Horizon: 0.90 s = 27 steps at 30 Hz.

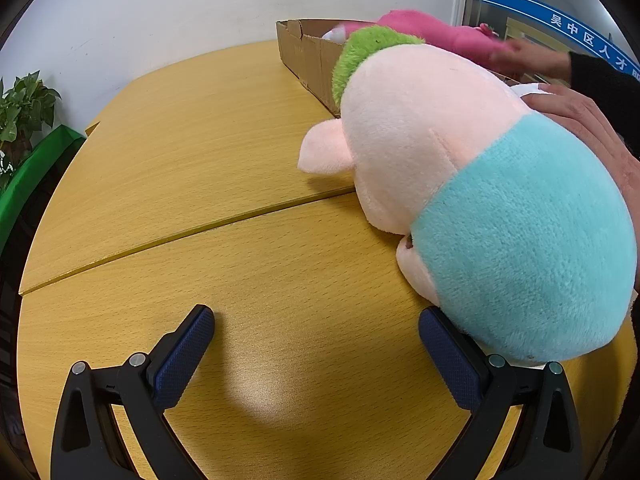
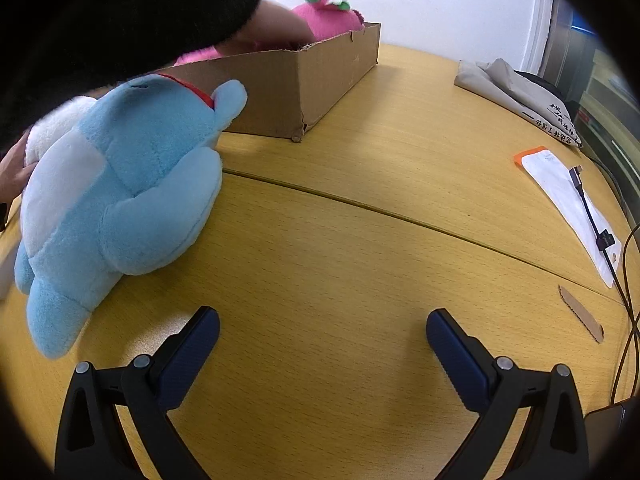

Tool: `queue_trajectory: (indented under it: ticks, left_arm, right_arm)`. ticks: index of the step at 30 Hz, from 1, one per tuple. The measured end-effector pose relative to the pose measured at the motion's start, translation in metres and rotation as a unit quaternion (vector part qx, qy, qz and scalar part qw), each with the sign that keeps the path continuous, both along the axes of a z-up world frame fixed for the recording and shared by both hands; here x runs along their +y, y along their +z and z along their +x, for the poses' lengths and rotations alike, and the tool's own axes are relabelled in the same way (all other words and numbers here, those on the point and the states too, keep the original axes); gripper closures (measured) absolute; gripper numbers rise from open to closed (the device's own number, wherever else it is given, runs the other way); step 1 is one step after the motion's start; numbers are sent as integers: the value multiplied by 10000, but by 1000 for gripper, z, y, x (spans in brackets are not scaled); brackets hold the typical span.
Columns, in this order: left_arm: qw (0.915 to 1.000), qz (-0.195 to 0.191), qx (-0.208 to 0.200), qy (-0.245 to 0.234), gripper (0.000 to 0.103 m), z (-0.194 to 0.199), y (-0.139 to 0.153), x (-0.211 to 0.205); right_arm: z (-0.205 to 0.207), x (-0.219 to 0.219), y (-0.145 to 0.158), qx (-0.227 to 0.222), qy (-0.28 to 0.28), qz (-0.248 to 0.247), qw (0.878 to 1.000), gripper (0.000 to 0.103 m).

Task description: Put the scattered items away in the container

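Observation:
A big pink plush with a teal band and green tuft [image 1: 460, 184] lies on the wooden table [image 1: 200, 160], just beyond my open left gripper [image 1: 316, 344]; its teal end touches the right fingertip [image 1: 434, 326]. A person's hand [image 1: 592, 128] rests on it. Behind stands a cardboard box [image 1: 308, 60] holding a pink plush [image 1: 420, 28], which another hand [image 1: 532, 58] touches. In the right wrist view a light blue plush [image 2: 120, 200] lies left of my open right gripper [image 2: 322, 338], in front of the box [image 2: 312, 84] with the pink plush [image 2: 328, 18]. Nothing sits between either gripper's fingers.
A potted plant [image 1: 24, 116] and a green surface stand off the table's left edge. At the right lie a beige cloth bag [image 2: 520, 96], a white pouch with orange trim [image 2: 568, 200], a cable [image 2: 596, 224] and a cardboard strip [image 2: 580, 314]. A black sleeve [image 2: 120, 12] fills the upper left.

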<state>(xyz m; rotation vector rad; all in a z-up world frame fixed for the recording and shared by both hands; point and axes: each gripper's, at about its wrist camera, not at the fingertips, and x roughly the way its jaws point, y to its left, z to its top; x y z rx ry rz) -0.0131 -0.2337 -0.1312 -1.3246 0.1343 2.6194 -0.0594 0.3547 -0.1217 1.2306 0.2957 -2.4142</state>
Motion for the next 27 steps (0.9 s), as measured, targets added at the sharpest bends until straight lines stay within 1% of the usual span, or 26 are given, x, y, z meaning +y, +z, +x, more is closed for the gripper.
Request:
queue_trajectory:
  ticks: [27]
  left_arm:
    - [10000, -1, 1, 2, 0, 2, 3, 1]
  right_arm:
    - [1, 0, 0, 0, 1, 2, 10000, 0]
